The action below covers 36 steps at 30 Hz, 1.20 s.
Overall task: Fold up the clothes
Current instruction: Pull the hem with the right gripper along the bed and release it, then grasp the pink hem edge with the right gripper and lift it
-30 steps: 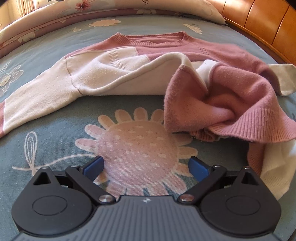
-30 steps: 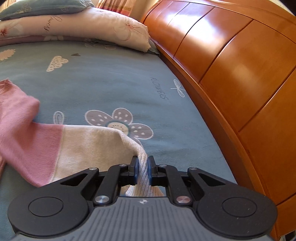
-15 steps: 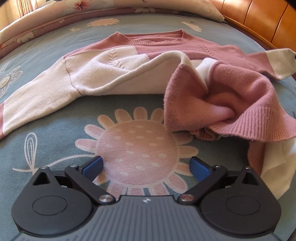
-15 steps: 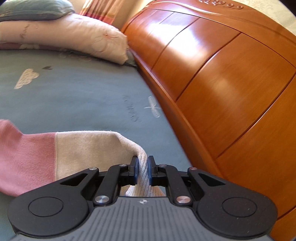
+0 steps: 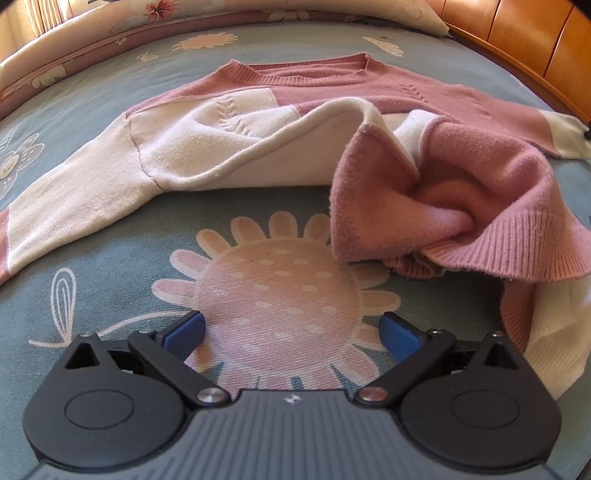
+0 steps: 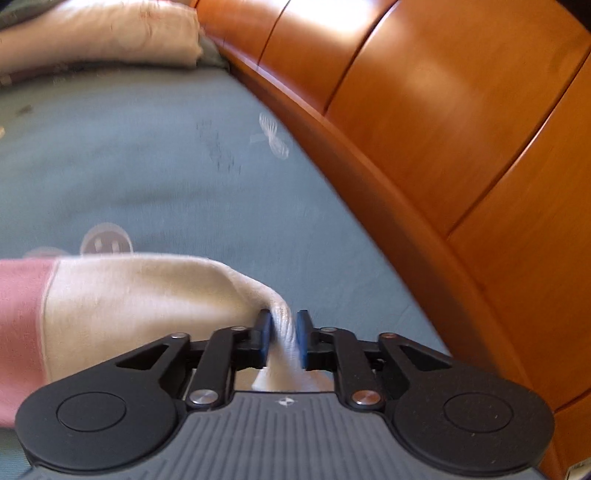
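1. While the pink-and-cream sweater (image 5: 295,122) lies spread across the middle of the bed (image 5: 110,266), its neckline points toward the pillow (image 5: 155,14) at the far edge, and its lower hem is bunched and turned up on the right side.
2. The cream sleeve (image 5: 74,199) on the left stretches out toward the bed's left edge, flat on the flowered sheet.
3. The left gripper (image 5: 293,332) hovers over the big pink flower print near the bed's near edge, its blue pads spread wide with nothing between them, short of the sweater.
4. The other sleeve (image 6: 140,306), cream at the cuff and pink further up, reaches toward the bed's right edge, beside the wooden bed frame (image 6: 443,147).
5. The right gripper (image 6: 283,338) has that cuff between its pads; its jaws are opening, a narrow gap shows by the right pad, and the cloth still touches the left one. This view is blurred.
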{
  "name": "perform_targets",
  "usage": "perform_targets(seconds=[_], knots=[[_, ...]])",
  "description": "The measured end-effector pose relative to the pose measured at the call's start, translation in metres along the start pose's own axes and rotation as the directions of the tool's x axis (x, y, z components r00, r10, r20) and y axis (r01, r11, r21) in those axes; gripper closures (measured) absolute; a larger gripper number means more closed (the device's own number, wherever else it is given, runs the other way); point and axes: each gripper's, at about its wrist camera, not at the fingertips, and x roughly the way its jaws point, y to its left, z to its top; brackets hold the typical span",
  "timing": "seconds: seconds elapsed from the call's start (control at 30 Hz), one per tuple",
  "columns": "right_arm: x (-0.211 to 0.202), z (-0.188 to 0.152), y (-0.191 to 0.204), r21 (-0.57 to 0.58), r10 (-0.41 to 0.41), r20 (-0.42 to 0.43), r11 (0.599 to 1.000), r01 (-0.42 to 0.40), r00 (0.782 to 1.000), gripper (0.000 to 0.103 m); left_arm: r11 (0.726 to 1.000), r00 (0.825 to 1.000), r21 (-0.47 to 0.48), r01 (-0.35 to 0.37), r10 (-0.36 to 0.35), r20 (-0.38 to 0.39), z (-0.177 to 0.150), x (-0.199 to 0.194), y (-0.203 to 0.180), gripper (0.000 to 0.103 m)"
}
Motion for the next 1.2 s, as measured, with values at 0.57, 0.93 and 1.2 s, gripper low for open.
perform_targets(seconds=[0.57, 0.93, 1.2], knots=[[-0.099, -0.005, 0.018, -0.073, 0.193, 0.109, 0.980, -0.185, 0.975, 0.061, 1.000, 1.000, -0.003, 0.029, -0.029, 0.000, 0.002, 0.003, 0.005, 0.001], [-0.266, -0.059, 0.107, -0.380, 0.602, 0.130, 0.764, -0.521, 0.788, 0.058, 1.000, 1.000, 0.025, 0.001, -0.001, 0.006, -0.001, -0.010, 0.002, 0.008], [-0.337, -0.098, 0.194, -0.553, 0.763, 0.013, 0.544, -0.631, 0.646, 0.057, 0.996, 0.989, 0.009, 0.086, -0.086, 0.121, -0.010, -0.057, 0.008, 0.009]])
